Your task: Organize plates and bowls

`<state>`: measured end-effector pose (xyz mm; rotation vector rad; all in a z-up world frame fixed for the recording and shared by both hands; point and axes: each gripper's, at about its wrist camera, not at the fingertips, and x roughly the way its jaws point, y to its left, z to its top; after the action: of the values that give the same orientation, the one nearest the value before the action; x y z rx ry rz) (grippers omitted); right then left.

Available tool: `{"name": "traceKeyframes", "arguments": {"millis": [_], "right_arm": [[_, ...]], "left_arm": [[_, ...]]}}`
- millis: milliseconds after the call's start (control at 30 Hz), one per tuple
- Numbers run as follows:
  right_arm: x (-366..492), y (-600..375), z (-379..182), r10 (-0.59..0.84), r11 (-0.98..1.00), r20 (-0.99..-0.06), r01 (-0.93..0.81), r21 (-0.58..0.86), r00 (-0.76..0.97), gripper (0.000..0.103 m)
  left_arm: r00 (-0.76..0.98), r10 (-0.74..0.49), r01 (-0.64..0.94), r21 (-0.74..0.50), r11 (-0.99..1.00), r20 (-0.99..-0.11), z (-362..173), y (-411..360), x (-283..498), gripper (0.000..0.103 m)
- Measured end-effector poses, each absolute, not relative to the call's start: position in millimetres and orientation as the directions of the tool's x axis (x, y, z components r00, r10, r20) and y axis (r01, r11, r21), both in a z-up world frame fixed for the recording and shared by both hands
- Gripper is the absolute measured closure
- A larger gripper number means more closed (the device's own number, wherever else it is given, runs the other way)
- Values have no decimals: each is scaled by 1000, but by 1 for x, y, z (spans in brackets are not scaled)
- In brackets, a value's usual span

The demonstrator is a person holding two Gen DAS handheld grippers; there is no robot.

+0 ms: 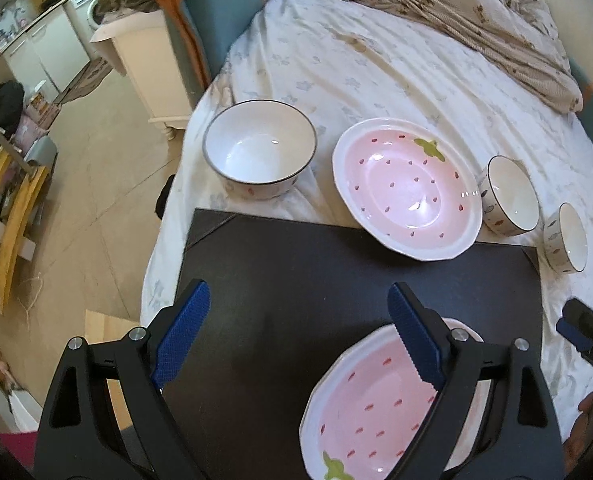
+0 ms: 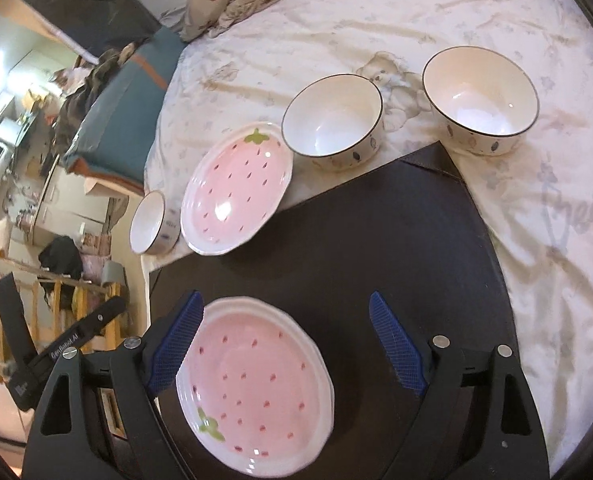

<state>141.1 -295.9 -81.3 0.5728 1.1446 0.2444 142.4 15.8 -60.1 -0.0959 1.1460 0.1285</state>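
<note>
A pink strawberry plate (image 2: 252,384) lies flat on the black board (image 2: 396,240). My right gripper (image 2: 286,304) hovers over its far edge, open, its left finger next to the rim and neither pad pressing on it. My left gripper (image 1: 296,300) is open above the bare board (image 1: 316,280), and its right finger overlaps the same plate (image 1: 372,412). A second strawberry plate (image 1: 406,196) rests on the bed with its near edge over the board. A large white bowl (image 1: 260,156) and two small bowls (image 1: 510,196) (image 1: 568,238) stand on the sheet.
The board lies on a bed with a wrinkled white sheet (image 1: 376,72) and a bunched blanket (image 1: 476,12) at the back. The bed's left edge drops to a tiled floor (image 1: 88,184). My right gripper's finger (image 1: 584,332) shows at the right edge of the left wrist view.
</note>
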Motion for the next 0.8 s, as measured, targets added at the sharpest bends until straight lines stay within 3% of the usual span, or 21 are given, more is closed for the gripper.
{"name": "traceKeyframes", "arguments": {"millis": [400, 467, 667, 800], "right_arm": [[213, -270, -127, 513, 796, -801, 177, 578, 310, 17], [223, -267, -132, 510, 799, -805, 182, 574, 303, 22], [253, -245, -149, 507, 806, -818, 188, 561, 272, 32], [269, -225, -166, 466, 837, -853, 196, 511, 234, 49]], "left_arm": [[356, 92, -218, 13, 976, -930, -91, 30, 184, 15], [326, 119, -256, 33, 966, -938, -94, 37, 188, 15], [274, 48, -329, -47, 943, -961, -100, 59, 188, 15], [255, 57, -329, -31, 944, -965, -103, 62, 186, 15]]}}
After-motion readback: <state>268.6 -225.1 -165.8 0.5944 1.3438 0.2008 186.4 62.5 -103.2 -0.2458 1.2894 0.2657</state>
